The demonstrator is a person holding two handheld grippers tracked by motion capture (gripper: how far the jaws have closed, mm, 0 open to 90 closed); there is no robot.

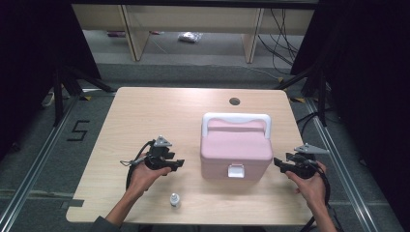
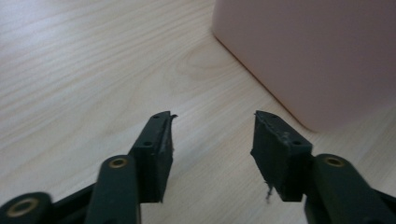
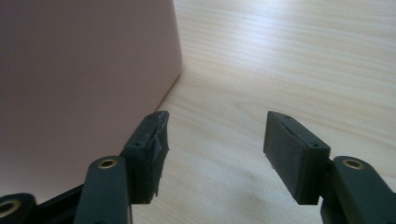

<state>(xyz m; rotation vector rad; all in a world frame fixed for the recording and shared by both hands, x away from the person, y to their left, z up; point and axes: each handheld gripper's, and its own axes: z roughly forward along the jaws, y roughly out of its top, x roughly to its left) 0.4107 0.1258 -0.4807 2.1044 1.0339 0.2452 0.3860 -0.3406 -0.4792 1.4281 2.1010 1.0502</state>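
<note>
A pink box [image 1: 235,151] with a white handle [image 1: 236,119] and a white front latch [image 1: 236,170] stands on the wooden table [image 1: 145,121], its lid down. My left gripper [image 1: 181,164] is held just left of the box, jaws pointing at its side, open with nothing between them. In the left gripper view the box wall [image 2: 317,51] rises at the upper right beyond the left gripper [image 2: 212,140]. My right gripper [image 1: 277,162] sits at the box's right side, open and empty. The right gripper view has the box wall [image 3: 79,70] on the left, close to my right gripper [image 3: 215,140].
A small white bottle [image 1: 175,199] stands near the table's front edge, between my hands. A round cable hole [image 1: 234,101] sits at the table's back. Black curtains and stands flank the table; shelving stands behind it.
</note>
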